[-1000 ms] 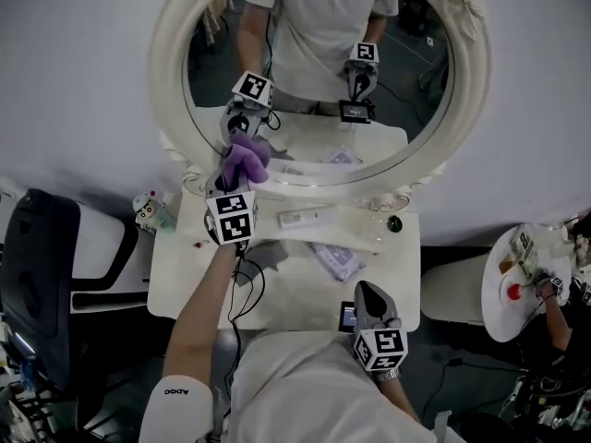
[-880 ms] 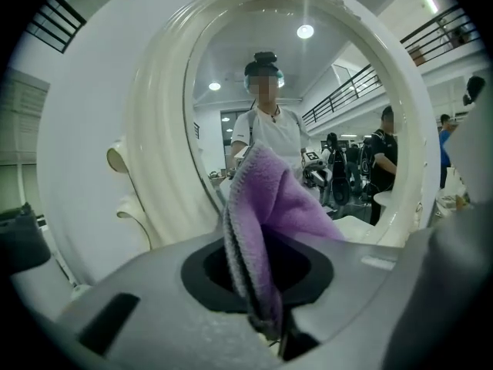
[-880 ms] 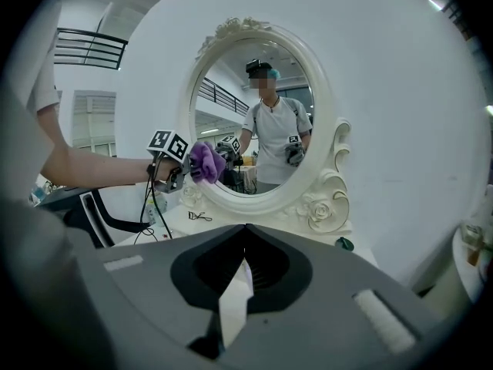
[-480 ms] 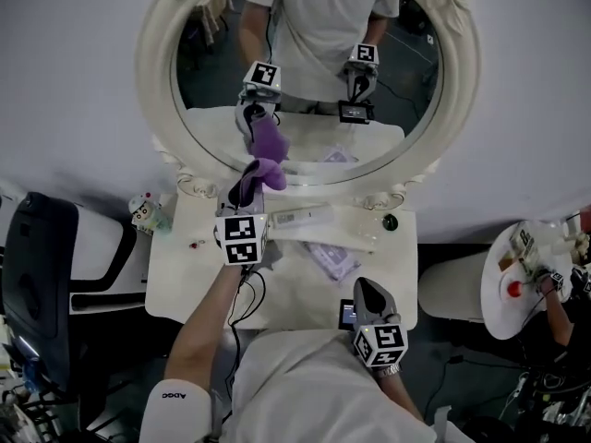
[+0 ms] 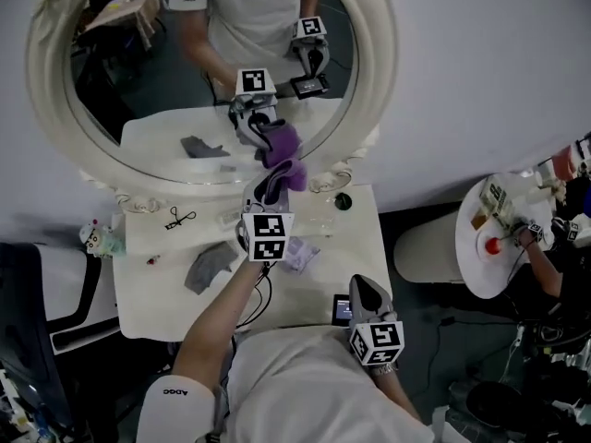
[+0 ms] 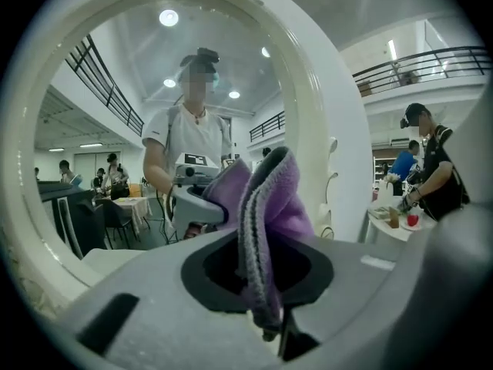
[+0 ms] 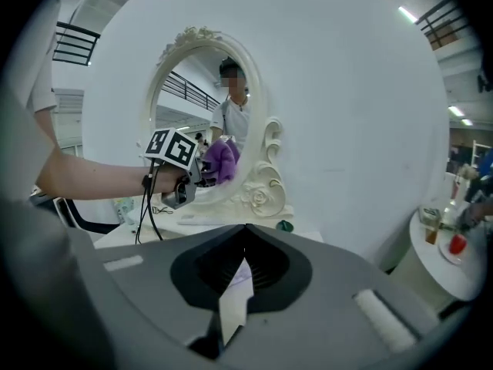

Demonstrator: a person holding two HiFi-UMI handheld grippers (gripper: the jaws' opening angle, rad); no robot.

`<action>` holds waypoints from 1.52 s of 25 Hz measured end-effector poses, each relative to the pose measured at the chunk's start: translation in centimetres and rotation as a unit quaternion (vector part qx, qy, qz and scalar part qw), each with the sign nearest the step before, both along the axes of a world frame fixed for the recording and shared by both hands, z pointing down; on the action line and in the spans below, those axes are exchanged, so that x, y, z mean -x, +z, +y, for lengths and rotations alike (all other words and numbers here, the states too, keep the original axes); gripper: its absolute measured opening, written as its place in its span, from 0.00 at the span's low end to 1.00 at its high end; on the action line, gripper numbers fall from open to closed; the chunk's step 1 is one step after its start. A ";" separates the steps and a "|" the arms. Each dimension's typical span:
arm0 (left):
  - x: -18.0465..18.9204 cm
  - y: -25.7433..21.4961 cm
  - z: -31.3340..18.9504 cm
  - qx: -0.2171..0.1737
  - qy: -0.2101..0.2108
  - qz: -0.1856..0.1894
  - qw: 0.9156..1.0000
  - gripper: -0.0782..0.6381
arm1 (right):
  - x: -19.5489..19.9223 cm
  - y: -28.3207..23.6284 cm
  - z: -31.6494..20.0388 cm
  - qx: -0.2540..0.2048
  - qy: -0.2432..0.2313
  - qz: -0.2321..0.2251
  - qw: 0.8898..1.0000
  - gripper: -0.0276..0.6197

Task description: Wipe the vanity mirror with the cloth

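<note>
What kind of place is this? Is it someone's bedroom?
Probably not. It looks like a big hall with a dressing corner set up: a vanity and mirror against a plain wall, balcony railings high up, and another person busy at a round table nearby.

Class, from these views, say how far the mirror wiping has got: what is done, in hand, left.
Done: the left gripper is shut on the cloth. In hand: the cloth meets the mirror at its lower right. Left: the rest of the glass; wiped areas can't be told.
</note>
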State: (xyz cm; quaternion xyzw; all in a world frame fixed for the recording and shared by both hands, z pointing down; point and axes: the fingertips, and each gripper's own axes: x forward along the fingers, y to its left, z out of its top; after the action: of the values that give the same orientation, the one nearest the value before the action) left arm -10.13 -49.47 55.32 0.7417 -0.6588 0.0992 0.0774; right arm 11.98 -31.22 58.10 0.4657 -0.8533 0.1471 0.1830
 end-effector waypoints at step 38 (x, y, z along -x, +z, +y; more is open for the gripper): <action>25.3 5.7 16.7 0.035 -0.111 0.084 0.990 0.18 | 10.8 0.7 9.2 0.022 0.007 0.007 1.000 0.05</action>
State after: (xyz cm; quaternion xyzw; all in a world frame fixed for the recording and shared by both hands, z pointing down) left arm -35.42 -32.74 61.01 0.6668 -0.7241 0.0500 0.1692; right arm 1.14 -21.97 58.83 0.4686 -0.8451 0.1639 0.1984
